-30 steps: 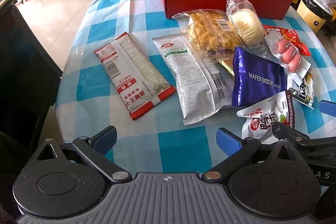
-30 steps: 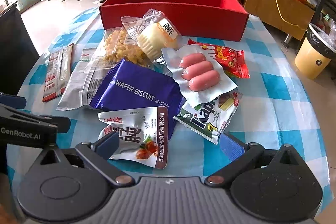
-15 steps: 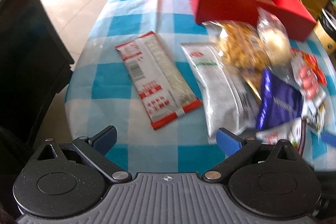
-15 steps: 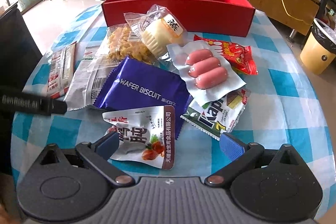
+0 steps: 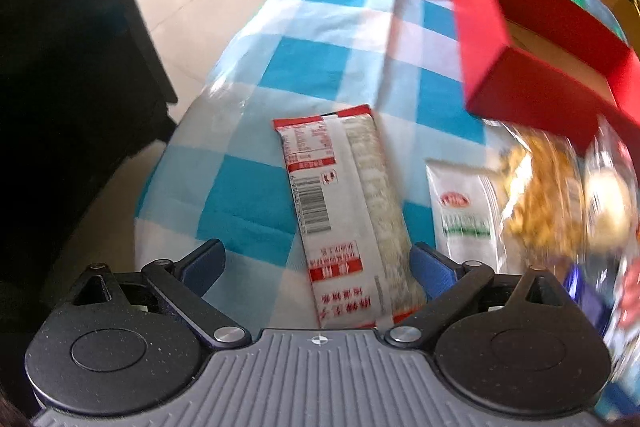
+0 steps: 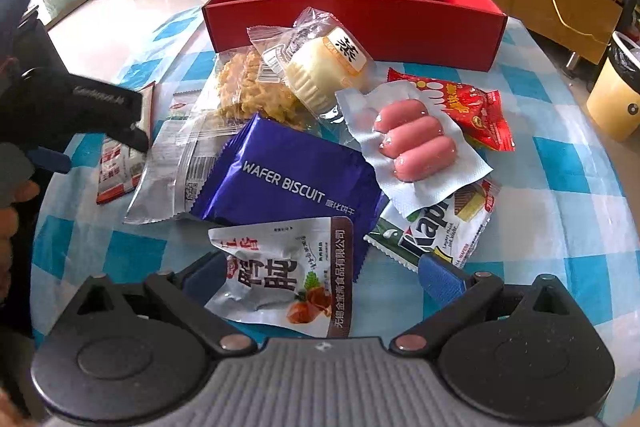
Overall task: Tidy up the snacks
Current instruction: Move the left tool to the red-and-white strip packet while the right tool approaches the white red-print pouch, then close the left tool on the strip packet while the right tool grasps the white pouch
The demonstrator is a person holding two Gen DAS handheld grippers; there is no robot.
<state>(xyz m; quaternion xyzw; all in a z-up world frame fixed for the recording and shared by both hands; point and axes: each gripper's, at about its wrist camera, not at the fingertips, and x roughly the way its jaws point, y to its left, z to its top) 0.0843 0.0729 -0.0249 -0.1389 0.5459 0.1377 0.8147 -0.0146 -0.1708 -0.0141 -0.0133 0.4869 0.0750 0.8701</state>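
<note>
On the table's left side, the left hand-held gripper point(image 5: 316, 263) sits low over the long red-and-white packet point(image 5: 348, 211), jaws spread wide, packet's near end between the blue fingertips point(image 5: 430, 267) but nearer the right one, nothing gripped yet. Likely step: pick this packet for the red box point(image 6: 360, 15). To do it well, shift slightly right so the packet is centred, come down flat, close across the narrow width, not on the crinkly end seal; thin flat wrapper may slide on the checked tablecloth point(image 5: 320, 59) or buckle if pinched too hard. Left view is motion-blurred on its right side, so neighbours there are hard to read. Right hand-held gripper point(image 6: 320, 275) also wide, holding nothing, hovering over the white triangular pouch point(image 6: 288, 275) at the pile's near edge. Pile behind it: purple wafer biscuit pack point(image 6: 296, 179), sausage pack point(image 6: 416, 143), red chilli-style sachet point(image 6: 476, 111), bun in clear wrap point(image 6: 320, 63), yellow crisps bag point(image 6: 244, 87), Kapi wafer bar point(image 6: 436, 227). Red box stands at the table's far edge, open top, just behind the bun; visible interior shows bare red walls, no snacks seen, floor of it mostly hidden. Task looks barely begun.
</note>
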